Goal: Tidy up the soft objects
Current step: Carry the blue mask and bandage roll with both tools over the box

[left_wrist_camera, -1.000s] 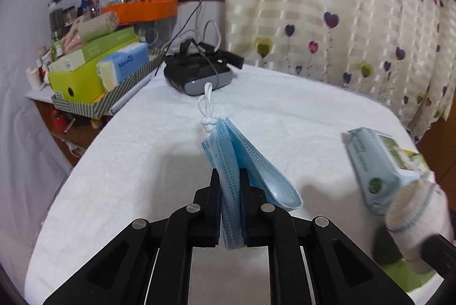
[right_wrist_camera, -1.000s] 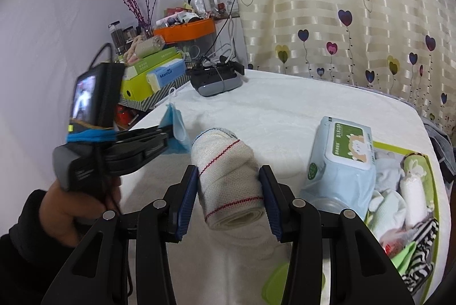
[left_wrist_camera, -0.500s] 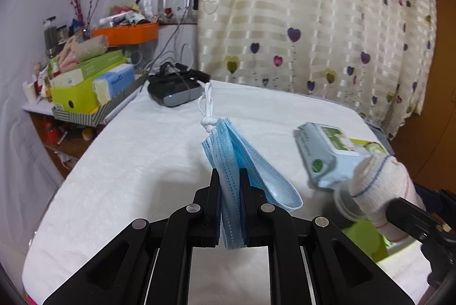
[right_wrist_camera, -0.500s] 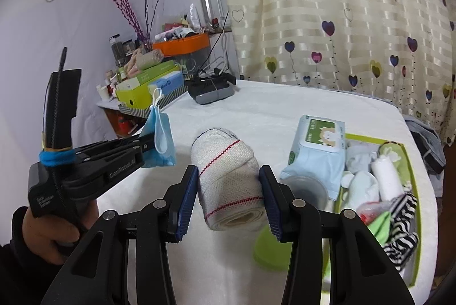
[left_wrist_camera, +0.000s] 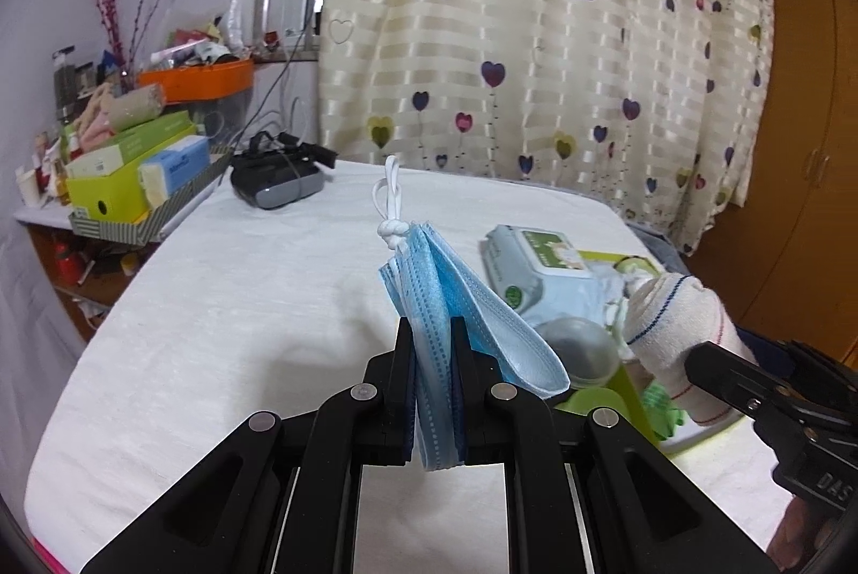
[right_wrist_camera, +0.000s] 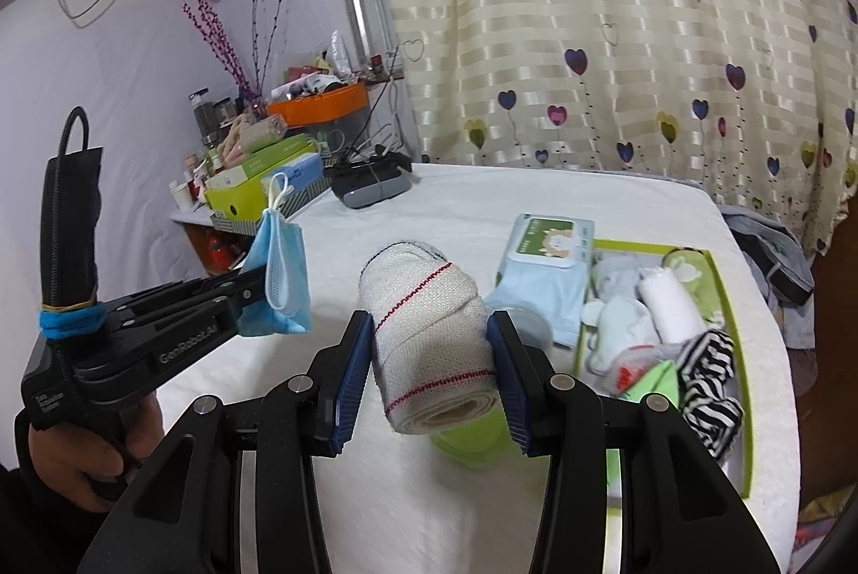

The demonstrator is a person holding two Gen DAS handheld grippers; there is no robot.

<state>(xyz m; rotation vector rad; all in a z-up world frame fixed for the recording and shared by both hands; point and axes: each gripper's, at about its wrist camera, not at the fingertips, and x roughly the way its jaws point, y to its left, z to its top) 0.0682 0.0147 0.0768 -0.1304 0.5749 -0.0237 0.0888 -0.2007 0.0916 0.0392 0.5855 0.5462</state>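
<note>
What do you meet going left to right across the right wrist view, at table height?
Left hand-held gripper → blue mask → bandage roll in the right hand-held gripper → wipes pack → green tray of soft items.

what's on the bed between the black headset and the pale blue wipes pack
Nothing: between the black headset and pale blue wipes pack only bare white bed cover shows in the right wrist view.
</note>
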